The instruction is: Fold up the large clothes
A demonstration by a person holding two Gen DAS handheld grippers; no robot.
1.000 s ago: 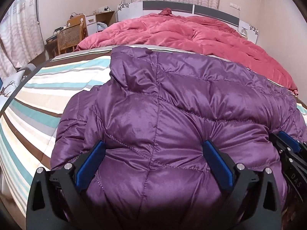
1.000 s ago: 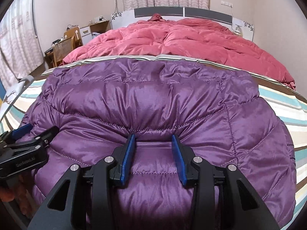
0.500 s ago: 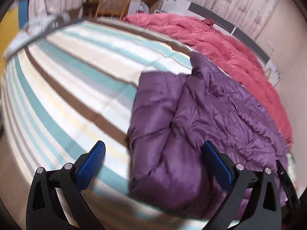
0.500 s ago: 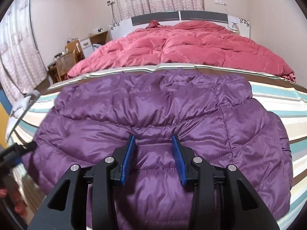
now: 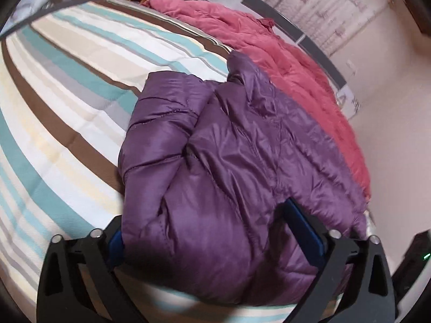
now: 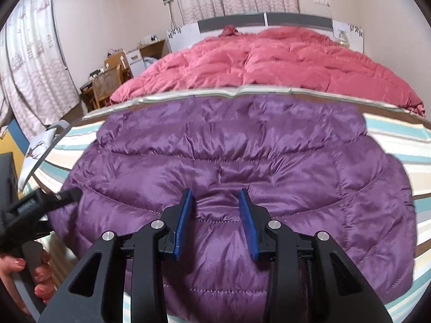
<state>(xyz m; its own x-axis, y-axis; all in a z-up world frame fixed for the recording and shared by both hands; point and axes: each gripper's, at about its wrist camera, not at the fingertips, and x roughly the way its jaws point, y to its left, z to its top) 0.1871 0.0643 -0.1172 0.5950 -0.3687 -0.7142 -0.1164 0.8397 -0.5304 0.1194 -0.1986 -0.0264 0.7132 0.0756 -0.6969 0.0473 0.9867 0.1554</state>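
A purple quilted down jacket (image 5: 242, 161) lies folded on the striped bed sheet (image 5: 67, 107); it also fills the right wrist view (image 6: 229, 156). My left gripper (image 5: 212, 231) is wide open, with the jacket's near left end bulging between its blue pads (image 5: 304, 226). It shows from the side in the right wrist view (image 6: 64, 195) at the jacket's left edge. My right gripper (image 6: 215, 215) is partly closed, its blue pads (image 6: 183, 220) pinching a ridge of the jacket's near hem.
A pink quilt (image 6: 269, 62) covers the far half of the bed below the headboard (image 6: 264, 21). A wicker chair (image 6: 106, 86) and a desk stand at the far left. Curtains hang on the left and back walls. The bed edge is near.
The left gripper swung out to the left side and has come back in around the jacket's left end. The right gripper keeps its hold and has risen slightly.
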